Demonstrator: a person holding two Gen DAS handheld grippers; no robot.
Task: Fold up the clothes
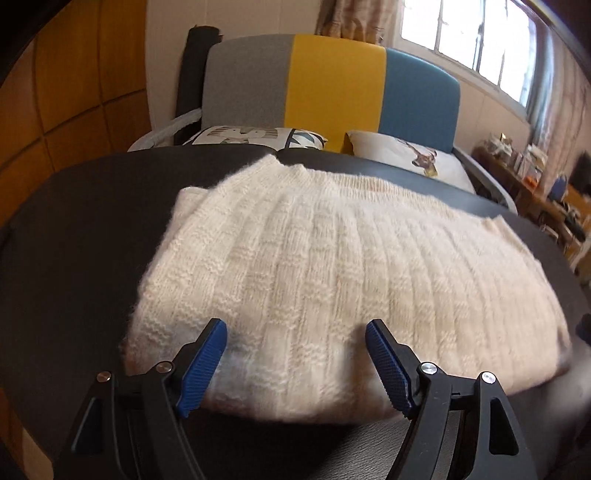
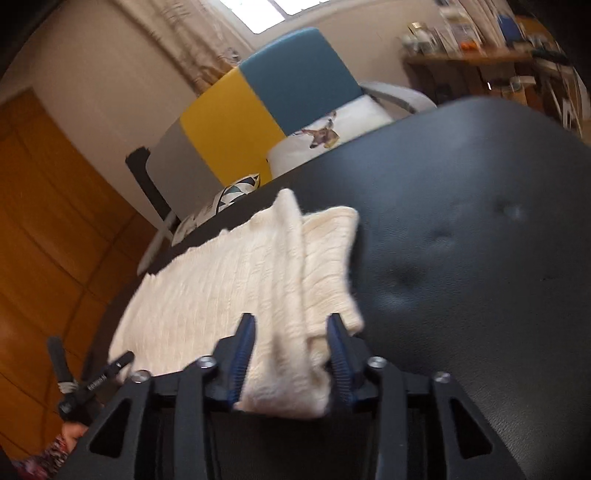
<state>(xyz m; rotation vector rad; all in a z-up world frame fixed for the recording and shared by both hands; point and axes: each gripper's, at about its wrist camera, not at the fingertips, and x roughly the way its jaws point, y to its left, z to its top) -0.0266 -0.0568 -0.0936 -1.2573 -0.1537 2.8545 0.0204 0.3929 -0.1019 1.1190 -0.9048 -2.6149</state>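
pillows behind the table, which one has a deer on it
The white pillow in front of the blue part of the couch back; the other pillow shows a striped cat and sits by the grey part.

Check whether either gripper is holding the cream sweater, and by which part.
Neither holds it. The left gripper stands open over the sweater; the right gripper's fingers straddle its folded right end without pressing.

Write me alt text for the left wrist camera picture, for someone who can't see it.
A folded cream knit sweater lies on a black padded surface, with the left gripper open just in front of its near edge, its blue pads apart and holding nothing. Behind stands a grey, yellow and blue sofa with two printed cushions, under a bright window.
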